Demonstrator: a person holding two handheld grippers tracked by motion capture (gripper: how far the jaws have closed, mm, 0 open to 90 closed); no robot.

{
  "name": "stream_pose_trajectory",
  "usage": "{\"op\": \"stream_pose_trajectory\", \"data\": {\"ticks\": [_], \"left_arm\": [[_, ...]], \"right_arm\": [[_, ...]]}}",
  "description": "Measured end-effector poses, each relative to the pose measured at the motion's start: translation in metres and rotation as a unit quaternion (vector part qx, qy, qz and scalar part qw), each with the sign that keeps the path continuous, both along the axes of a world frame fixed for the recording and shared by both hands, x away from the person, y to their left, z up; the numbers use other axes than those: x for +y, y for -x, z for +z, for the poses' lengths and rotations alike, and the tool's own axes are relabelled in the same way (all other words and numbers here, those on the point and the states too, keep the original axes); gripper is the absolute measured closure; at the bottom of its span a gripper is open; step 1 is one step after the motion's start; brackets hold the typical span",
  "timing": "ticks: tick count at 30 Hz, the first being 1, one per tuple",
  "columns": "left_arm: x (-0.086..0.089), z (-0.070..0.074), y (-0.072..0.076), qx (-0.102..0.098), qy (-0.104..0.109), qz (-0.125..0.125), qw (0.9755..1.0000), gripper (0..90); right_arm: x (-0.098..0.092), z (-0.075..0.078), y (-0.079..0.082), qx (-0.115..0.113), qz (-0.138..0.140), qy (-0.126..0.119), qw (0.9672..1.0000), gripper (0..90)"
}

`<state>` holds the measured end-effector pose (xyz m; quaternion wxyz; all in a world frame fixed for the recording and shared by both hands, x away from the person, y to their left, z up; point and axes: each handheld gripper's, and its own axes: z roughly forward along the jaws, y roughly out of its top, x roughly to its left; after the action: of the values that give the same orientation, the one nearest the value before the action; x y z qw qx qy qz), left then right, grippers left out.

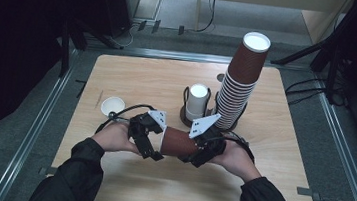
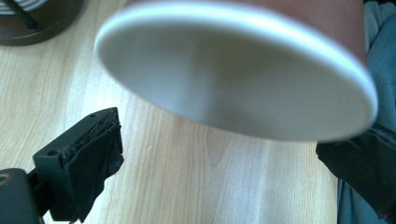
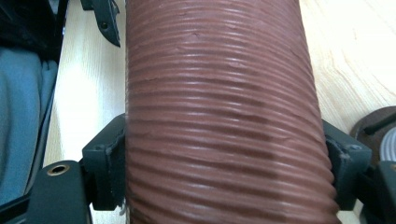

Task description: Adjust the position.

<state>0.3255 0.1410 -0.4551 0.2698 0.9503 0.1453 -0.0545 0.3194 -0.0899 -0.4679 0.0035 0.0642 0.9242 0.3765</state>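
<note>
My high cam looks forward-down over whole table point(image 1: 273, 140). Both gripper cams sit super close, sharing same brown cup point(image 1: 178, 141) point(image 2: 243, 74) point(image 3: 219, 112).

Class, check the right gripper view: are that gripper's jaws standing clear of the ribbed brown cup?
No, the right gripper has a jaw pressed against each side of the ribbed brown cup.

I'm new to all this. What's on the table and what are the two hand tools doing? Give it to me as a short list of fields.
table: light wooden top
held item: brown ribbed cup, lying sideways between the two tools
right gripper: shut on the brown ribbed cup, one jaw on each side
left gripper: open, at the cup's white rim
tall stack: brown cups, leaning, in a dark holder
white cups: upright in the holder's other slot
small white cup: alone at left
</note>
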Motion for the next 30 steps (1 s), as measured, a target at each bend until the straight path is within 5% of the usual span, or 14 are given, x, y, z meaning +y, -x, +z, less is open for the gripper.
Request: {"op": "stream_pose_trajectory", "data": {"ticks": [10,21,30], "left_arm": [[0.018,0.007,0.003,-0.016,0.054,0.023,0.9981,0.6],[0.018,0.007,0.004,0.005,0.145,0.039,0.9886,0.0],[0.012,0.005,0.003,0.014,0.18,0.036,0.9829,0.0]], "right_arm": [[-0.012,0.004,-0.001,0.01,-0.019,-0.027,0.9994,20.9],[-0.018,0.006,-0.001,0.01,-0.016,-0.063,0.9979,20.8],[-0.016,0.006,0.001,0.005,0.0,-0.078,0.997,20.8]]}}
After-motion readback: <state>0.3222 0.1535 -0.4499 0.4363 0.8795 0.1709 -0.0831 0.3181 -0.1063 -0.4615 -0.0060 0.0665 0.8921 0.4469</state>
